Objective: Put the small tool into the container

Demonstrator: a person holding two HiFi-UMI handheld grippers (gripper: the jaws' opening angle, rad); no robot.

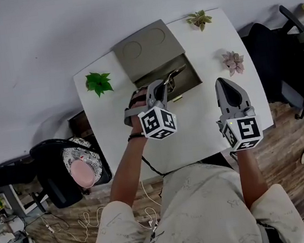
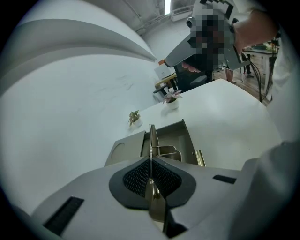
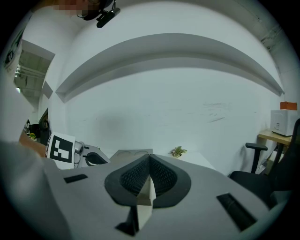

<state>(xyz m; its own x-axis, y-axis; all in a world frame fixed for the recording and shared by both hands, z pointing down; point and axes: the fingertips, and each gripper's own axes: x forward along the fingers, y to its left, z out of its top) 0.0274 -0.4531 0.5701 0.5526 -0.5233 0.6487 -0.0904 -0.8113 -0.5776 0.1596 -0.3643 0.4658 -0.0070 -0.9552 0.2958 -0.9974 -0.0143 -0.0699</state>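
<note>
The small tool is pinched edge-on in my left hand-held gripper, its tip out over the open container on the white table. My right hand-held gripper is pressed together on nothing, well apart to the right above the table.

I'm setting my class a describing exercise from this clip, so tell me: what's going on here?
A person works at a white table with a gripper in each hand. The left gripper is shut on a small metal tool and holds it at the open grey container, with the tool not yet let go. The right gripper is shut with nothing in it, off to the right over the table and apart from the container.
</note>
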